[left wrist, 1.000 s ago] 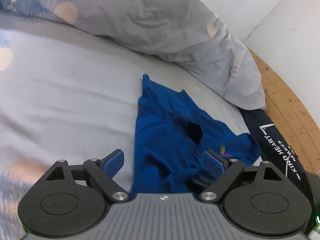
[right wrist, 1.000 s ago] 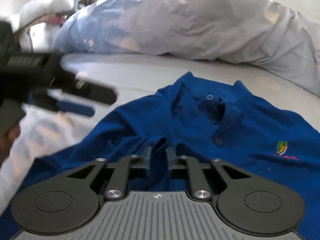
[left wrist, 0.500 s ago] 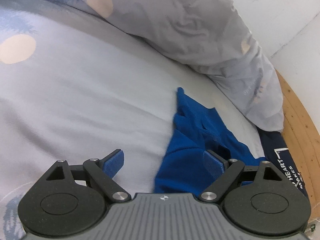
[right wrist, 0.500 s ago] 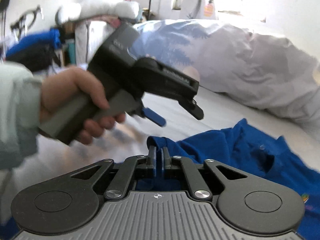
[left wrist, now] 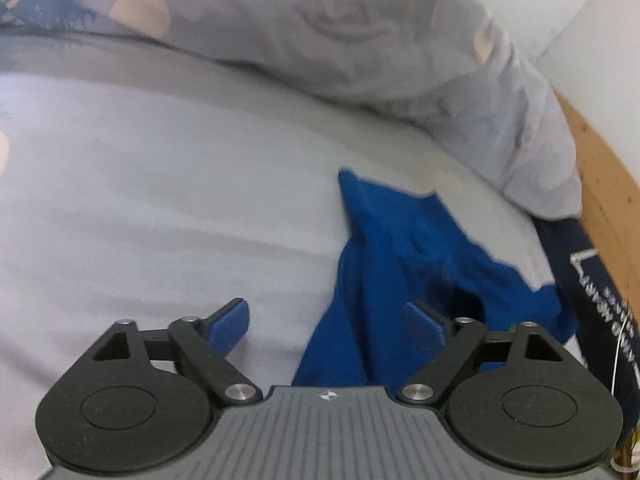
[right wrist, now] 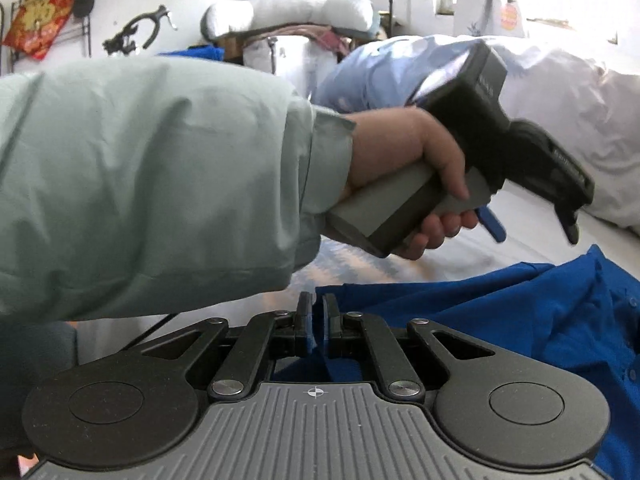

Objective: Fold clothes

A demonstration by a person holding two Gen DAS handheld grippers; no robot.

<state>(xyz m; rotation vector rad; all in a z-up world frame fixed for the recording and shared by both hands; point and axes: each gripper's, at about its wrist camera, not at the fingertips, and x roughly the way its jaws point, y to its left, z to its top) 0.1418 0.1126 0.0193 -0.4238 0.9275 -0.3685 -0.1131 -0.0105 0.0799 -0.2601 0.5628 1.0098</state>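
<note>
A blue polo shirt (left wrist: 400, 248) lies crumpled on the light grey bed sheet (left wrist: 160, 200). My left gripper (left wrist: 326, 328) hovers over the shirt's left edge. Its jaws are closing, the blue pads (left wrist: 228, 328) still wide apart, and the fabric between them is not pinched. In the right wrist view my right gripper (right wrist: 316, 320) is shut on a fold of the blue shirt (right wrist: 520, 312), which stretches away to the right. The left gripper (right wrist: 532, 230) shows there too, held in a person's hand (right wrist: 400, 148) above the shirt.
A bunched grey duvet (left wrist: 360, 40) runs along the far side of the bed. A dark navy garment with white print (left wrist: 588, 280) lies at the right edge beside the wooden bed frame (left wrist: 608, 184). A pale green sleeve (right wrist: 140, 180) fills the left of the right wrist view.
My right gripper has swung left with the shirt fold in it, stretching the cloth. The left gripper has moved over the shirt's left edge and its jaws have narrowed a little.
</note>
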